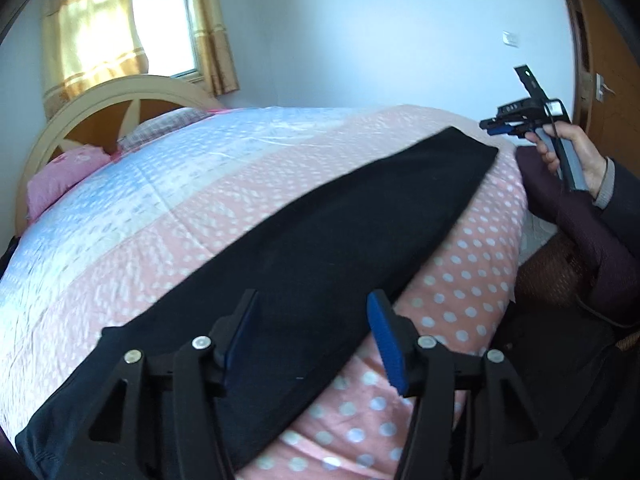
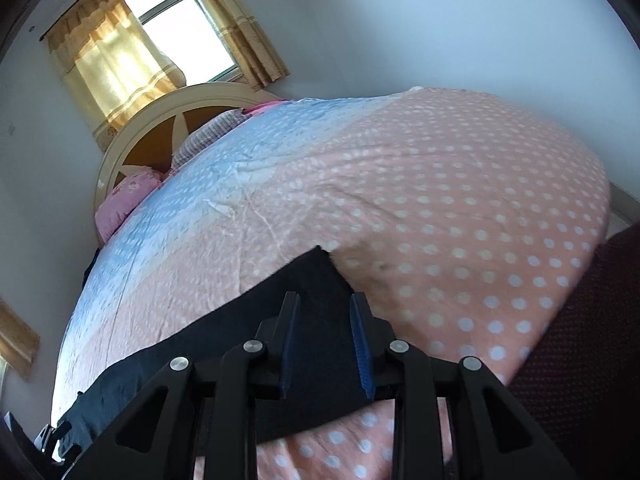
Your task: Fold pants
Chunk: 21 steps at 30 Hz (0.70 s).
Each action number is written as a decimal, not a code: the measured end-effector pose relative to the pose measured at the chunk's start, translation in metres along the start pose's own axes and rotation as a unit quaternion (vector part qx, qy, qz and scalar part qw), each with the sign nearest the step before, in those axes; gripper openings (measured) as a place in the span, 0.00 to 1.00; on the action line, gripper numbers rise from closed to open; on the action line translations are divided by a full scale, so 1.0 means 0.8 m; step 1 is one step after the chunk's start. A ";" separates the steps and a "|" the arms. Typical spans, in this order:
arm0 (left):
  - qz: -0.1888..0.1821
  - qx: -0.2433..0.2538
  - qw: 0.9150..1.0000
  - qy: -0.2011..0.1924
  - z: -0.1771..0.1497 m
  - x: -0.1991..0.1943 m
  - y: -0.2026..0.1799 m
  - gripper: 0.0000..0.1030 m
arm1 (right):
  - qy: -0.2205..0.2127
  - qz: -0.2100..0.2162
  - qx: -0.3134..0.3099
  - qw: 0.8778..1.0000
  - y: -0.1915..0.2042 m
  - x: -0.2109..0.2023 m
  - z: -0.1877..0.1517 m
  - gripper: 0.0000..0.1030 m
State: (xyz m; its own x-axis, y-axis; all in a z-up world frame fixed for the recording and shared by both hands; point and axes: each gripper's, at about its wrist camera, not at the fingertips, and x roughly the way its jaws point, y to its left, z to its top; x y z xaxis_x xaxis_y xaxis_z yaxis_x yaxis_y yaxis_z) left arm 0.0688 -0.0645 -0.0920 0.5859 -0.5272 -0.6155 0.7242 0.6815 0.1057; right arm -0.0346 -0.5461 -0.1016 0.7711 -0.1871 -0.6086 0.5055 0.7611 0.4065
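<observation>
Black pants [image 1: 320,232] lie stretched flat in a long strip across the pink dotted quilt [image 1: 460,280]. My left gripper [image 1: 316,320] is open above the waist end of the pants, holding nothing. In the left wrist view my right gripper [image 1: 490,125] is held in a hand above the far leg end. In the right wrist view the right gripper [image 2: 325,312] is open, hovering over the leg end of the pants [image 2: 308,280], apart from the cloth.
The bed has a blue and pink quilt [image 2: 280,168], pink pillows [image 1: 60,176] and a cream headboard [image 1: 120,96] at the far left. A window with yellow curtains [image 1: 96,28] is behind. A door [image 1: 608,92] is at the right. The person's dark sleeve [image 1: 592,240] is beside the bed edge.
</observation>
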 end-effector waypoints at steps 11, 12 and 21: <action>0.051 -0.043 0.995 0.079 -0.018 0.051 0.033 0.61 | 0.055 -0.024 -0.027 0.998 0.032 0.052 -0.008 0.27; 0.056 -0.049 0.994 0.075 -0.019 0.048 0.039 0.61 | 0.052 -0.020 -0.038 0.998 0.044 0.043 -0.011 0.27; 0.102 -0.103 0.986 0.083 -0.049 0.025 0.082 0.68 | 0.129 0.165 -0.269 0.940 0.274 0.017 -0.141 0.27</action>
State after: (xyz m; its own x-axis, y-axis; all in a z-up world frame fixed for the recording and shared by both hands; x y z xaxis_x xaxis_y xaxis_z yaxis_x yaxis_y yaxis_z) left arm 0.1139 -0.0101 -0.1278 0.6317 -0.2894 -0.7191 0.4983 0.8623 0.0907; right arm 0.0427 -0.3118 -0.0977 0.6965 0.2195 -0.6832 -0.0682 0.9680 0.2414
